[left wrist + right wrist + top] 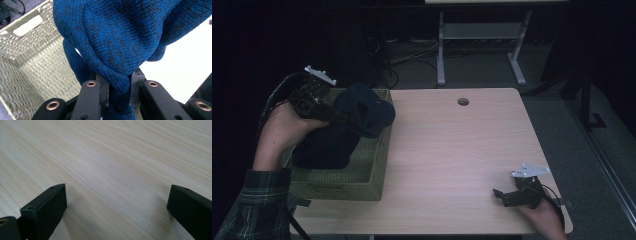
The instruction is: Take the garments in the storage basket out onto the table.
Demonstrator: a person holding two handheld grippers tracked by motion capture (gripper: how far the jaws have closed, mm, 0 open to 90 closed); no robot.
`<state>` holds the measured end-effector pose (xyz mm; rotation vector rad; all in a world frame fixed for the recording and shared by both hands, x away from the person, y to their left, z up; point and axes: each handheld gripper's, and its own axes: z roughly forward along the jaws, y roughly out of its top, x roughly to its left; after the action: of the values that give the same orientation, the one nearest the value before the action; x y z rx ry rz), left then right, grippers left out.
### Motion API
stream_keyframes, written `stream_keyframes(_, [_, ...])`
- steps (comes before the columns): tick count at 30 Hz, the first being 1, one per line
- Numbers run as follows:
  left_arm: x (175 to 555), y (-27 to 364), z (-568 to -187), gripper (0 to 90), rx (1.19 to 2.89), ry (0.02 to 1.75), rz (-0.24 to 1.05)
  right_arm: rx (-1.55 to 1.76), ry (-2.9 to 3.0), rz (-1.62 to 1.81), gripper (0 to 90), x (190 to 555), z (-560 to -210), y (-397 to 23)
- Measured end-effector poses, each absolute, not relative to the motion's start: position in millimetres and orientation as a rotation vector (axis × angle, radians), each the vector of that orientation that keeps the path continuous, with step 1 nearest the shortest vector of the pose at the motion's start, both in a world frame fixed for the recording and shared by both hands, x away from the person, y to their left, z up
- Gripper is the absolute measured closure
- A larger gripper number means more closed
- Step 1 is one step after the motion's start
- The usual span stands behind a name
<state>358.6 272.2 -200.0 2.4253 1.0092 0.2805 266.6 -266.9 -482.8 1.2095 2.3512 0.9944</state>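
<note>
blue knit garment (120, 37): bunched, flecked; left gripper (119, 87) fingers pinching it | right gripper (117, 202) fingers spread

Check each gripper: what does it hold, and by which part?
The left gripper is clamped on a bunched fold of the blue knit garment, over the woven basket. The right gripper holds nothing, its fingers apart over the table.
</note>
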Motion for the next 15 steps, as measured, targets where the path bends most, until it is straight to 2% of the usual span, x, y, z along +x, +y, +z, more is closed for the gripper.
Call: stream_keyframes(15, [362, 237, -175, 75.6, 2.413, 0.939, 0.273, 1.214, 2.351, 0.993, 2.4, 266, -483, -267])
